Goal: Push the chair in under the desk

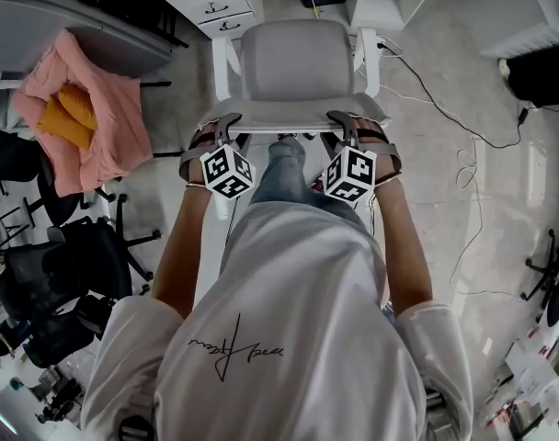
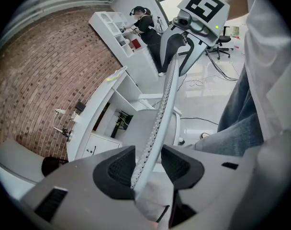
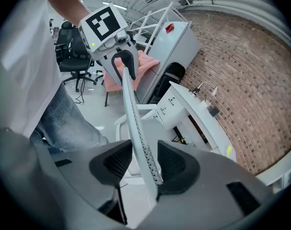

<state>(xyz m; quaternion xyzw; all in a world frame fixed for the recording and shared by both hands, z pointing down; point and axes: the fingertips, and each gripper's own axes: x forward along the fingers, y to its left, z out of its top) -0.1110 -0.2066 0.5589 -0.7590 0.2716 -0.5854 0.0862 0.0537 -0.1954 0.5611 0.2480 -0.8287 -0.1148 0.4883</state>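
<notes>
While we stand right behind the chair (image 1: 298, 62), it sits in the upper middle of the head view, its seat pointing toward the white drawers (image 1: 211, 3) at the top edge of the frame. From above we cannot tell whether the seat's front already reaches under the desk.

We have the left gripper (image 1: 217, 129) and the right gripper (image 1: 358, 127) set over the top rim of the backrest (image 1: 289, 110), one near each end, with our jeans leg (image 1: 284, 168) between them.

In the left gripper view, the jaws of the left gripper (image 2: 149, 163) stand wide, and the thin mesh backrest (image 2: 167, 99) runs up between them with a gap on either side. The white desk (image 2: 100, 110) shows to the left of it, against a brick wall (image 2: 40, 71).

In the right gripper view, the right gripper (image 3: 145, 163) is likewise wide open astride the backrest (image 3: 131, 114), which leans close to the pad on the right of the frame without being clamped.

At the upper left of the head view, a pink cloth (image 1: 96, 108) is draped over another seat. A black office chair (image 1: 68, 265) stands at the lower left, and a cable (image 1: 463, 127) trails across the floor on the right.
</notes>
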